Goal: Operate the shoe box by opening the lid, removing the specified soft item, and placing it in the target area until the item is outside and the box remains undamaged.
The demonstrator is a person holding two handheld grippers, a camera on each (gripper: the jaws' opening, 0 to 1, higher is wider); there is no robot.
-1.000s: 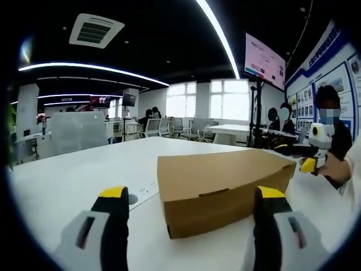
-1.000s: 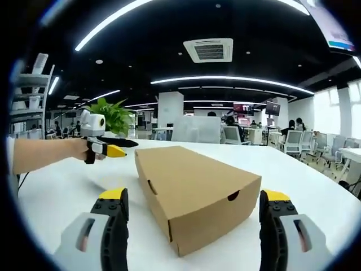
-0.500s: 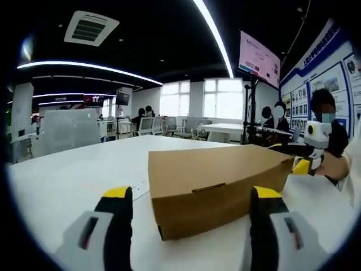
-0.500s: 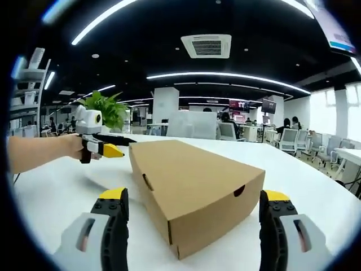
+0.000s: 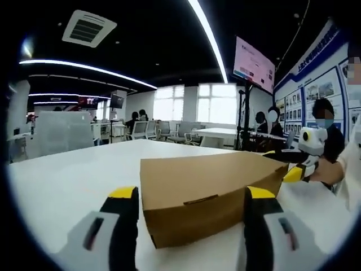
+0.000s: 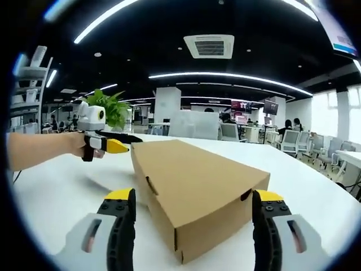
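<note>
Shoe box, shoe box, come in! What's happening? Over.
Both claws open: left claw, right claw. Shoe box shut on the white table, untouched. Nothing in the way.

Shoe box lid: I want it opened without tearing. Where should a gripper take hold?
Probably at the lid's front edge by the small slot, pinching from the front and lifting upward. The shoe box is shut and flat on the table; the cutout marks where the flap frees.

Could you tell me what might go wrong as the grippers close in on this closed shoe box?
The shoe box is thin cardboard: open jaws squeezing its walls could dent it. It sits loose on the smooth white table, so a one-sided push from the left gripper or right gripper may slide it.
</note>
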